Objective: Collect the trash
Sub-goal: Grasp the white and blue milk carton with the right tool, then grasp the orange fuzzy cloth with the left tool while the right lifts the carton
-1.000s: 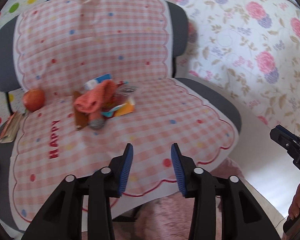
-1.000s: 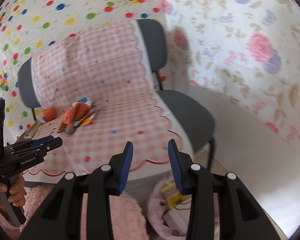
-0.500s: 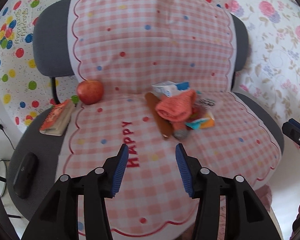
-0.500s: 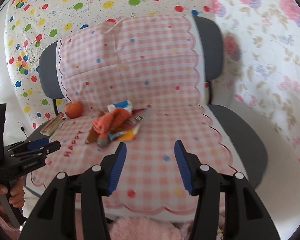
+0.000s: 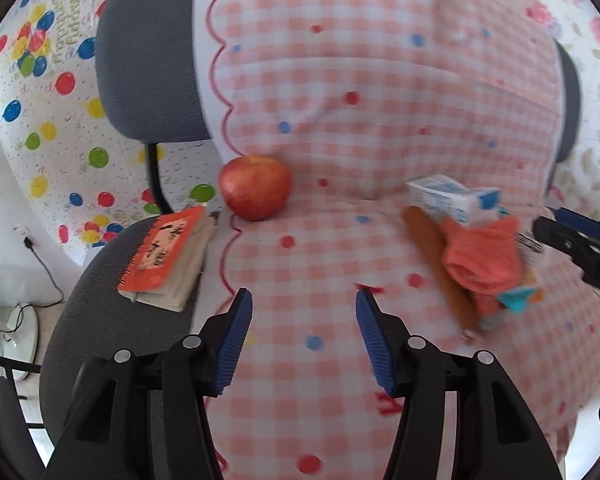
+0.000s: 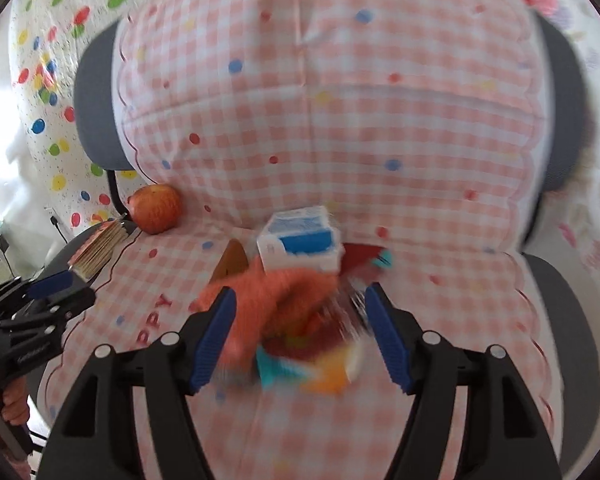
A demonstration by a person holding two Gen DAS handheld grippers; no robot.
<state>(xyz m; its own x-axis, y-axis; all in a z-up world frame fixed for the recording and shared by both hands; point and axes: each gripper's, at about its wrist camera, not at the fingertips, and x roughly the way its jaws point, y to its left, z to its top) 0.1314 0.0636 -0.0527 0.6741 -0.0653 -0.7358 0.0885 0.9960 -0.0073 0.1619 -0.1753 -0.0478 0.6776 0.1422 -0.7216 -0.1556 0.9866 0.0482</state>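
Here, a grey chair (image 5: 140, 64) draped with a pink checked cloth (image 5: 340, 128), seen from both tongs. Far left on the bare seat edge, an orange spiral notebook (image 5: 168, 256), lying flat. Just right of it, a red apple (image 5: 255, 186) against the fold of the cloth. Left tongs (image 5: 304, 328) above the checked seat, jaws opening, nothing between them. Further right, the trash pile: a white and blue carton (image 5: 452, 198) at the back, a brown stick (image 5: 436, 264) leaning out to the left, an orange cloth (image 5: 484, 260) on top of blurred wrappers (image 6: 300, 364). Right tongs (image 6: 296, 328) directly over that pile, jaws opening, orange cloth and wrappers between the blue pads but not pressed. Contact with the pile unclear from the blur.
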